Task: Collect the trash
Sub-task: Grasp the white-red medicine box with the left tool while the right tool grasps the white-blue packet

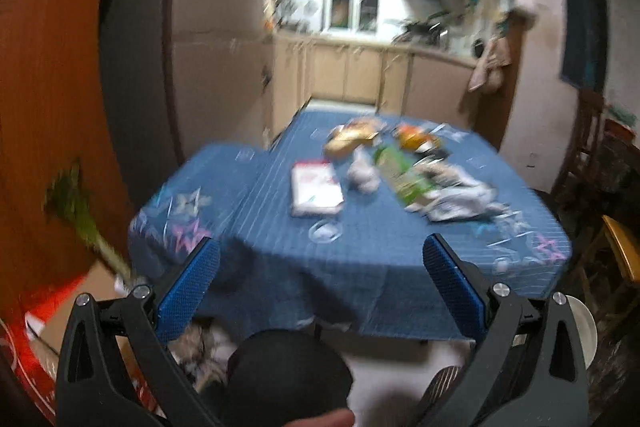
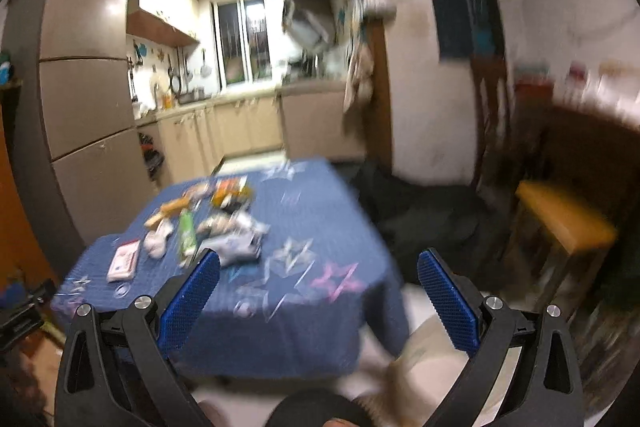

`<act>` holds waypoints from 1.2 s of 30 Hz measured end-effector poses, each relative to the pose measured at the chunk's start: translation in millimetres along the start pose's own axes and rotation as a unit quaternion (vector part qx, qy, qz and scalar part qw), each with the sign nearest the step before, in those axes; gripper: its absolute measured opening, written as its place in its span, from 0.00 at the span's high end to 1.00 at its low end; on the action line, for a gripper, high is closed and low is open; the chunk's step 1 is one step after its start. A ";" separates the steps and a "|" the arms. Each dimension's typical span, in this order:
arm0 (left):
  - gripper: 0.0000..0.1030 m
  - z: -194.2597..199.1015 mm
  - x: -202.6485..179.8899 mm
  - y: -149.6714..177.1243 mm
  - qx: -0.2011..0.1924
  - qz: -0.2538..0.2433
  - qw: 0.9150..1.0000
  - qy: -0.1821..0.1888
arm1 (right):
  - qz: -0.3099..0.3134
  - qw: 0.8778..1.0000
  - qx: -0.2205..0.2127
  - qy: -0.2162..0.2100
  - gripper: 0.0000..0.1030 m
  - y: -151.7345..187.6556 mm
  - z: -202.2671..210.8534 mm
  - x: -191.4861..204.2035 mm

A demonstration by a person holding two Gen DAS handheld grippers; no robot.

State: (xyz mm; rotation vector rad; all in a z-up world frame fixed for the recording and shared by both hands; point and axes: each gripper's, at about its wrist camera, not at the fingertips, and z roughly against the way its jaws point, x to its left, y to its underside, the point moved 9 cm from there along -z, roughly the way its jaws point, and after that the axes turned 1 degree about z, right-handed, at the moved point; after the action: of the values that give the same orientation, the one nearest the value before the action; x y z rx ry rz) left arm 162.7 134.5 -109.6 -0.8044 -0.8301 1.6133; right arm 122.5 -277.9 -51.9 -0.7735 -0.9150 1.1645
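Note:
Trash lies on a table with a blue star-print cloth: a green bottle, crumpled white paper, a small white wad, a flat white-and-red packet, and yellow-orange wrappers at the far side. Both views are blurred. My left gripper hangs open short of the table's near edge, nothing between its blue pads. My right gripper is open too, above the table's near right corner.
A wooden cabinet and a cardboard box with a red bag stand left of the table. A wooden stool and a black bag are to the right. A fridge and kitchen counter lie behind. A person's dark knee is below.

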 end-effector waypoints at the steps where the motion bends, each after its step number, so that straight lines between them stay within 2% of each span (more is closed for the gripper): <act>1: 0.05 -8.3 6.8 4.2 0.011 0.005 1.000 -0.005 | -0.021 0.999 0.028 -0.027 0.05 12.9 -16.8 2.2; 6: 0.05 -49.0 32.5 33.5 0.080 0.028 0.996 -0.019 | -0.060 0.986 0.105 -0.116 0.04 59.7 -78.7 29.4; 9: 0.05 -72.2 31.2 51.7 0.130 0.020 0.991 0.003 | -0.009 0.981 0.137 -0.134 0.05 78.8 -105.8 57.6; 11: 0.05 -85.9 25.3 63.5 0.166 0.005 0.986 0.023 | 0.031 0.980 0.150 -0.125 0.05 85.9 -119.8 68.9; 12: 0.05 -90.0 24.9 66.9 0.173 0.001 0.985 0.022 | 0.048 0.980 0.153 -0.119 0.04 87.4 -128.6 74.1; 16: 0.05 -105.3 27.3 63.9 0.174 0.014 0.984 0.029 | 0.098 0.981 0.136 -0.102 0.04 72.3 -150.9 86.3; 18: 0.05 -113.9 32.4 52.0 0.159 0.044 0.986 0.029 | 0.136 0.976 0.130 -0.107 0.04 62.5 -160.1 93.4; 20: 0.05 -118.5 41.1 39.8 0.141 0.071 0.987 0.016 | 0.189 0.967 0.121 -0.122 0.04 51.0 -171.5 107.6; 21: 0.05 -120.9 43.2 34.4 0.139 0.090 0.986 0.023 | 0.215 0.960 0.118 -0.138 0.04 44.8 -177.2 115.2; 23: 0.05 -129.4 34.9 29.0 0.158 0.101 0.980 0.066 | 0.258 0.944 0.114 -0.171 0.04 29.6 -186.3 126.2; 24: 0.05 -134.3 29.5 24.9 0.164 0.088 0.979 0.077 | 0.271 0.937 0.116 -0.187 0.04 24.5 -189.2 130.6; 25: 0.05 -137.4 26.2 21.3 0.163 0.075 0.981 0.075 | 0.293 0.922 0.124 -0.221 0.04 15.9 -199.2 140.0; 26: 0.05 -144.9 23.3 15.5 0.166 0.056 0.982 0.065 | 0.307 0.912 0.131 -0.240 0.04 11.9 -202.9 145.8; 29: 0.05 -167.5 23.1 4.4 0.192 0.027 0.980 0.038 | 0.367 0.863 0.181 -0.295 0.04 2.7 -229.1 161.7; 30: 0.05 -171.1 23.7 -0.9 0.183 0.019 0.982 0.036 | 0.379 0.851 0.195 -0.307 0.04 2.8 -232.8 164.1; 33: 0.05 -177.9 15.5 -20.1 0.158 -0.023 0.987 0.029 | 0.447 0.793 0.252 -0.329 0.04 9.8 -252.2 169.5; 36: 0.05 -185.2 2.1 -29.6 0.153 -0.051 0.986 0.047 | 0.487 0.757 0.279 -0.334 0.04 20.3 -264.9 174.8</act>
State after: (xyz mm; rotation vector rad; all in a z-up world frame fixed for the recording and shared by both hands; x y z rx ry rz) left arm 333.9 160.8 -181.8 -0.6030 -0.5300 1.5524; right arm 376.2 -114.1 -151.6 -0.2717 -0.6102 2.6227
